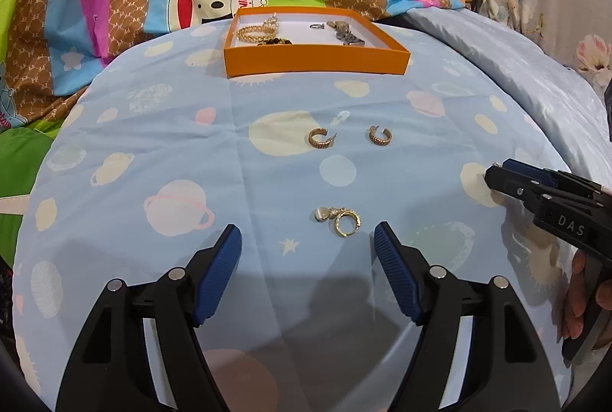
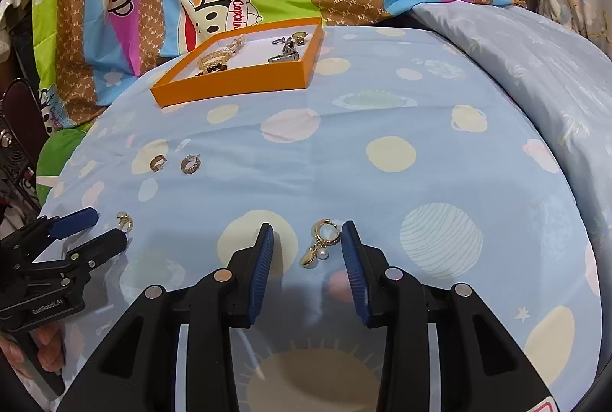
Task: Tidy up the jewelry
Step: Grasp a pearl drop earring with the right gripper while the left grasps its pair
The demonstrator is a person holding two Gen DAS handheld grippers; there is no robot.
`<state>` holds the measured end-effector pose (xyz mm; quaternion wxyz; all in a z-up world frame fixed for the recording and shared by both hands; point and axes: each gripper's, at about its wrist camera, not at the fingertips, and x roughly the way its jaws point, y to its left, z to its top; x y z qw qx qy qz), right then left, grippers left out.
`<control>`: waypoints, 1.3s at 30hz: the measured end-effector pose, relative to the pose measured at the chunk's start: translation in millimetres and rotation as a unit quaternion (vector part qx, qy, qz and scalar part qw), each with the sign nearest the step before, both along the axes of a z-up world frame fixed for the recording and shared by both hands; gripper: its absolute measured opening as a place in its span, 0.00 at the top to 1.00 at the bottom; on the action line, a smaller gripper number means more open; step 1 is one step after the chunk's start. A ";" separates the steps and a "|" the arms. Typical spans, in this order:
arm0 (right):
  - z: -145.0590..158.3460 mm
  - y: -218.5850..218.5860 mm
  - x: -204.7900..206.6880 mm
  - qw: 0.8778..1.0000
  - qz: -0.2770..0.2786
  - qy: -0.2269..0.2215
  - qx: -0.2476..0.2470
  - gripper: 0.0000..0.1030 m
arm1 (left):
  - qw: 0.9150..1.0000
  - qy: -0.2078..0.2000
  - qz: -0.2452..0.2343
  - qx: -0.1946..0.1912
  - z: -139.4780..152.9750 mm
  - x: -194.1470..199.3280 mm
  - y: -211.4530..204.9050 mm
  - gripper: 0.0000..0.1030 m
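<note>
Dangle earring lies on the blue bedspread between the parted, non-gripping right gripper jaws; left gripper stands apart before another earring.

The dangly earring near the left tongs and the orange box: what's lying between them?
Two gold hoop earrings lie side by side on the blue sheet between the dangly earring and orange box, clearest in the left wrist view.

Four earrings outside one orange box.
</note>
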<state>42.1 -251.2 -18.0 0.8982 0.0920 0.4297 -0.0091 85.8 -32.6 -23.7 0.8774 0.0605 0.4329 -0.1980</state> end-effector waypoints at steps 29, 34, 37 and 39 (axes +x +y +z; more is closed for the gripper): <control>-0.9 -2.6 2.1 1.000 -0.011 -0.003 0.000 0.88 | 1.000 -0.005 -0.018 0.000 -0.5 2.3 -12.7 0.66; -0.4 -2.0 1.3 1.000 -0.011 -0.004 0.002 0.88 | 1.000 -0.003 -0.025 -0.008 -0.2 2.0 -12.5 0.86; 0.6 -1.8 0.6 1.000 -0.011 -0.007 0.003 0.88 | 1.000 -0.001 -0.026 -0.012 0.0 2.4 -11.7 0.86; 1.2 -1.7 0.0 1.000 -0.010 -0.008 0.003 0.88 | 1.000 0.000 -0.026 -0.016 0.3 2.6 -10.1 0.86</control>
